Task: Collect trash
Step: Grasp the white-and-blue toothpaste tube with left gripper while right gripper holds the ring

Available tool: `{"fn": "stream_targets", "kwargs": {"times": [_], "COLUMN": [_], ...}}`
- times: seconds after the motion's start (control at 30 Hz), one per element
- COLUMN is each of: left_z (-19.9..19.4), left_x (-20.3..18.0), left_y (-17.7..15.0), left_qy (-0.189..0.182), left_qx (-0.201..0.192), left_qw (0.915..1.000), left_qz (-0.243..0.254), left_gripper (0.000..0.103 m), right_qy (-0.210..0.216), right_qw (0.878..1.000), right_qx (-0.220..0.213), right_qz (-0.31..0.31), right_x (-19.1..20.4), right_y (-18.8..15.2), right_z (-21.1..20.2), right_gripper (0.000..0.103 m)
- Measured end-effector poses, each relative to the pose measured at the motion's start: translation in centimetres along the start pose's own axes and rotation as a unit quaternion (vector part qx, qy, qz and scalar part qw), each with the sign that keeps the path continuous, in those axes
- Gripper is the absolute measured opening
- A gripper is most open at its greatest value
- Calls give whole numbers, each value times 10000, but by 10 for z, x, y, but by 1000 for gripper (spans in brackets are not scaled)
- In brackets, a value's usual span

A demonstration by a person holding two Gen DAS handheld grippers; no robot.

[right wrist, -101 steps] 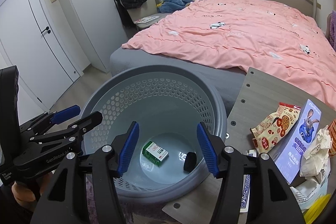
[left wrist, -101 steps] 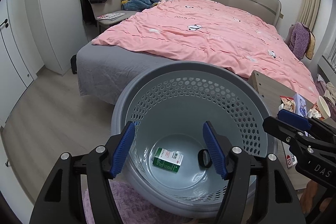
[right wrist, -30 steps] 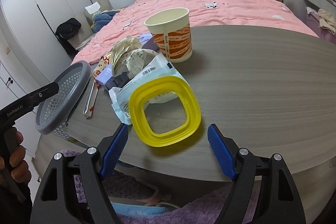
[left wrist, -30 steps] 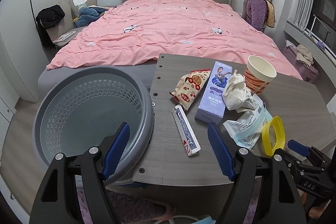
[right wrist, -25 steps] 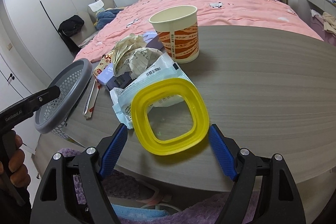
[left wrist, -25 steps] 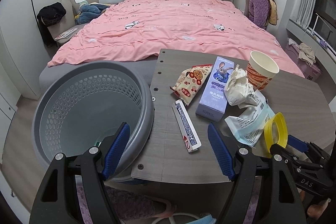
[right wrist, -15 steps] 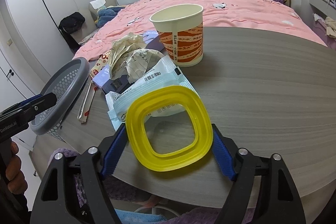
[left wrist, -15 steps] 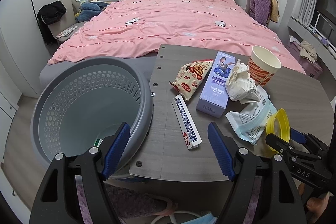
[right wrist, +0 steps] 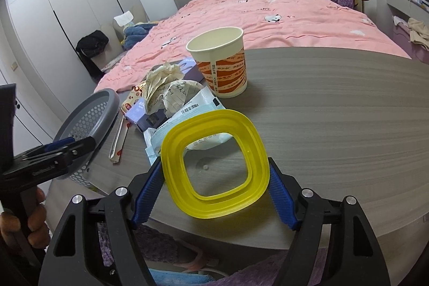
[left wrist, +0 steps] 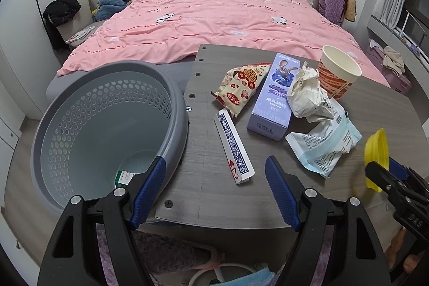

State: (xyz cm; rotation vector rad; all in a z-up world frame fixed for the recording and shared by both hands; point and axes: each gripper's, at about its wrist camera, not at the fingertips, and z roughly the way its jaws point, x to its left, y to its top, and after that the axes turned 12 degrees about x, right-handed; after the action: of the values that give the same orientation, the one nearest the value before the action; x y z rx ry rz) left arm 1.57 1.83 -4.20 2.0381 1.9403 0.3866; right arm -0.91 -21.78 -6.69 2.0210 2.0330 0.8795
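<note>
Already, in the left wrist view, the grey basket [left wrist: 107, 125] is sitting off the bench's [left wrist: 268, 195] left edge with a small green box [left wrist: 124, 176] lying in its bottom, so by my reading a little trash is collected and most is waiting. The left gripper [left wrist: 214, 189] is hovering at the near edge, jaws spread and empty. Lying on the bench are a card box [left wrist: 233, 146], snack bag [left wrist: 241, 89], purple carton [left wrist: 276, 95], crumpled paper [left wrist: 305, 93], mask packet [left wrist: 324, 144] and paper cup [left wrist: 338, 75]. Compared with a second ago, this view is sitting a touch closer to the bench.

In the right wrist view, the right gripper [right wrist: 215, 185] is bracketing the yellow lid frame [right wrist: 214, 165] at the bench's near edge, jaws pinching its two sides. A second ago the jaws were standing clear of it on either side; now the pads are touching it and it is tilting up.
</note>
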Motion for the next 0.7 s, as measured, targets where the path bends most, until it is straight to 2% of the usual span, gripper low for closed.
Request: {"fn": "stream_targets", "kwargs": {"times": [0.4, 0.67, 0.7], "left_z": [37, 50, 52], "left_x": [-17, -24, -24], "left_y": [19, 25, 25], "left_qy": [292, 322, 299], "left_qx": [176, 318, 359], "left_qw": [9994, 9990, 9989], "left_qz": [-77, -26, -30], "left_gripper": [73, 52, 46], "right_qy": [143, 219, 219], "right_qw": [9996, 9992, 9992], "right_qx": [-158, -194, -194], "right_qz": [171, 256, 260], "right_x": [-18, -25, -25], "right_y": [-1, -3, -3], "right_z": [-13, -15, -15], "right_gripper": [72, 72, 72]}}
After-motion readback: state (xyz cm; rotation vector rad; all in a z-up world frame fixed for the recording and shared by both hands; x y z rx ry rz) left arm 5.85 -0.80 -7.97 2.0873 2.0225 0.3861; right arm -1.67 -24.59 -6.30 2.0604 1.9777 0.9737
